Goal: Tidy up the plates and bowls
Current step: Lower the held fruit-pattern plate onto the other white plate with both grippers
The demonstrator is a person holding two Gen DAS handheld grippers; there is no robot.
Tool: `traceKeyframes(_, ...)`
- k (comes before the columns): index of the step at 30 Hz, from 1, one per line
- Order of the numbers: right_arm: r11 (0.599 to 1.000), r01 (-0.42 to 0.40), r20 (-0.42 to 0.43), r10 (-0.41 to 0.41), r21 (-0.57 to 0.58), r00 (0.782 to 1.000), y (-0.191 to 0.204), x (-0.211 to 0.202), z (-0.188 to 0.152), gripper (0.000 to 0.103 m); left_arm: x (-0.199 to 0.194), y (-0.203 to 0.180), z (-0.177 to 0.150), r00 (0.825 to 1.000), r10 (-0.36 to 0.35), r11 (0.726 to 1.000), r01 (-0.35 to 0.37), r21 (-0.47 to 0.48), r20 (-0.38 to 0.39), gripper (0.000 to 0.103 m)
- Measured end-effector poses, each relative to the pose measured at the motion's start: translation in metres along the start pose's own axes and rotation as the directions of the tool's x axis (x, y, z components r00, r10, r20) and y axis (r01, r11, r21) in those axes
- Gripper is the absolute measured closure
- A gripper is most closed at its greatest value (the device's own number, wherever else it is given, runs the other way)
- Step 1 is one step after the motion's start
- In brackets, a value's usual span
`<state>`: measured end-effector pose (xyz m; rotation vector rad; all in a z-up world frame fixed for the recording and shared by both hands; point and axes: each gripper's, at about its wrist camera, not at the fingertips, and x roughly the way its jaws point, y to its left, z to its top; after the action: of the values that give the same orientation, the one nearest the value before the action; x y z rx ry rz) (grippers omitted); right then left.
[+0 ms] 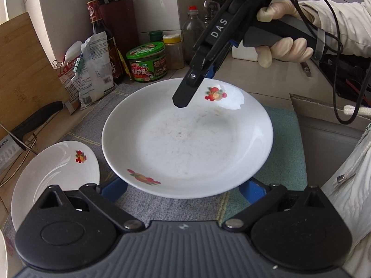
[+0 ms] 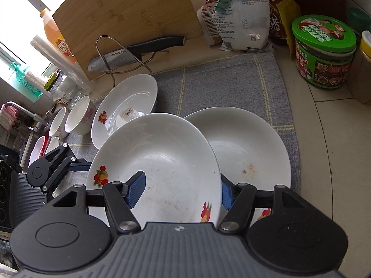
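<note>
Left wrist view: a white plate (image 1: 185, 139) with fruit decals fills the centre, raised above the grey mat (image 1: 139, 106) on the worktop. The right gripper (image 1: 183, 99), in a gloved hand (image 1: 285, 48), reaches in from 1 o'clock with its jaws clenched on the plate's rim at 12 o'clock. The left gripper (image 1: 184, 187) sits at 6 o'clock with its jaws spread wide. Their tips are hidden under the near rim, so whether they bear on the plate cannot be told. A spare plate (image 1: 53, 169) lies at 8 o'clock and a green jar (image 1: 148, 62) stands at 11 o'clock. Right wrist view: one blue pad (image 2: 136, 190) lies inside the plate's well and the other outside the rim, pinching it edge-on. A lower plate (image 2: 250, 153) rests on the mat at 2 o'clock, partly overlapped by the held one. Bowls (image 2: 78, 115) stand at 10 o'clock, and a knife (image 2: 139, 51) sits in a wire rack at 11 o'clock. The plate looks like glazed ceramic: stiff, weighty, slick and liable to chip. It is best taken well in on the rim, with support beneath, and set down gently on its fellow.
</note>
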<state>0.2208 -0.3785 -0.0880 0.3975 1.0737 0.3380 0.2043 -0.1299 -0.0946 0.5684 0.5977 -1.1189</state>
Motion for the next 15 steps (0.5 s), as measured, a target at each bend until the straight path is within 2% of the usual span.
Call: traceKeyframes(15,0.998,0.019,-0.002,-0.019,0.057,1.0,-0.033,0.007,0.002,0.032,0.028,0.003,0.019,0.999,-0.031,0.999,0.03,-0.01,-0.028,0.002)
